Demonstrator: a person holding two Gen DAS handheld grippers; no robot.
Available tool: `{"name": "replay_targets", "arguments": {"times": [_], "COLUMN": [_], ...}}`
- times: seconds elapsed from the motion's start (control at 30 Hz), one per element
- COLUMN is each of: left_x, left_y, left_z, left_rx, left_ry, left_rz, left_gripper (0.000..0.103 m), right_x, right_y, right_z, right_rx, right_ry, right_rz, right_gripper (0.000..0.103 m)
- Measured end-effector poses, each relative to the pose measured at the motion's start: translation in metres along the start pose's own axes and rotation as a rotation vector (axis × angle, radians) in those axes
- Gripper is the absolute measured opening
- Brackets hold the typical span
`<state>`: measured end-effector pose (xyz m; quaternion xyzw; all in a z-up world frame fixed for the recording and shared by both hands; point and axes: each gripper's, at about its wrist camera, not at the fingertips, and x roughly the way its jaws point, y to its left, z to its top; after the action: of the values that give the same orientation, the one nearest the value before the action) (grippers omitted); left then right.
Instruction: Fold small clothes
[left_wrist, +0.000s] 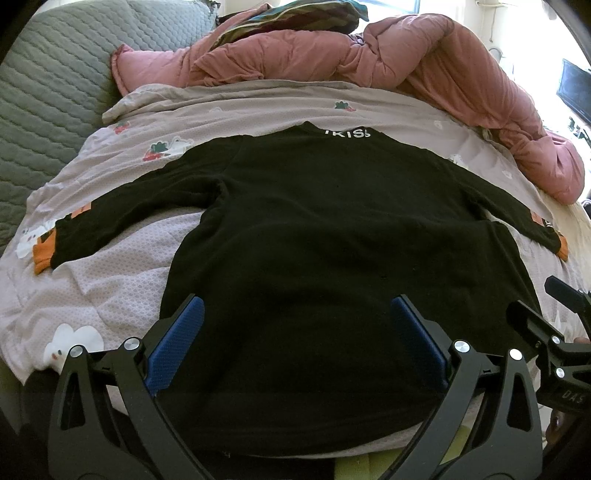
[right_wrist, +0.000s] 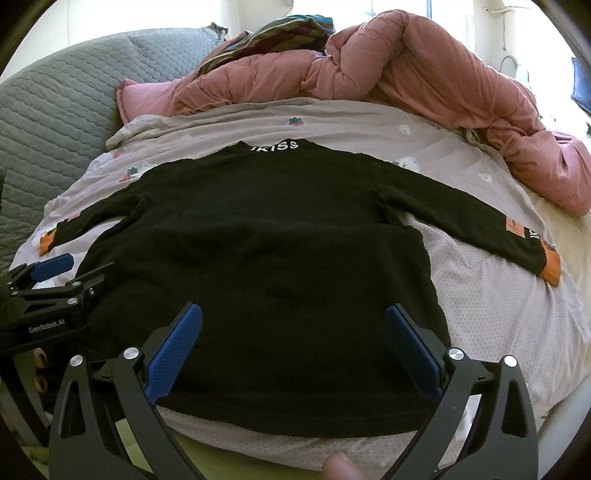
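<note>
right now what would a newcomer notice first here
A black sweater lies spread flat on the patterned bedsheet, sleeves out to both sides with orange cuffs. Behind it a pink duvet is heaped at the far edge. Both grippers, left and right, hang open over the near hem.

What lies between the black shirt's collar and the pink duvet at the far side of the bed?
Only the patterned grey bedsheet: a bare strip with small printed figures separates the black shirt from the pink duvet. Both wrist views show it.
</note>
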<state>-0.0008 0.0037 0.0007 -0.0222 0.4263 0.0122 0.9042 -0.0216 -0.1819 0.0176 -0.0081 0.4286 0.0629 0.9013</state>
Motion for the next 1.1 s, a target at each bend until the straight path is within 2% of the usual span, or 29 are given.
{"name": "replay_targets", "arguments": {"times": [1.1], "left_x": [-0.0058], "left_y": [-0.0013], "left_z": [0.0031], "left_rx": [0.006], "left_ry": [-0.011], "left_rz": [-0.001], "left_gripper": [0.095], "right_x": [-0.0020], "right_y": [-0.0076], "right_z": [0.0002], "right_rx": [0.009], "right_ry": [-0.016], "right_rz": [-0.013], "right_gripper": [0.099]}}
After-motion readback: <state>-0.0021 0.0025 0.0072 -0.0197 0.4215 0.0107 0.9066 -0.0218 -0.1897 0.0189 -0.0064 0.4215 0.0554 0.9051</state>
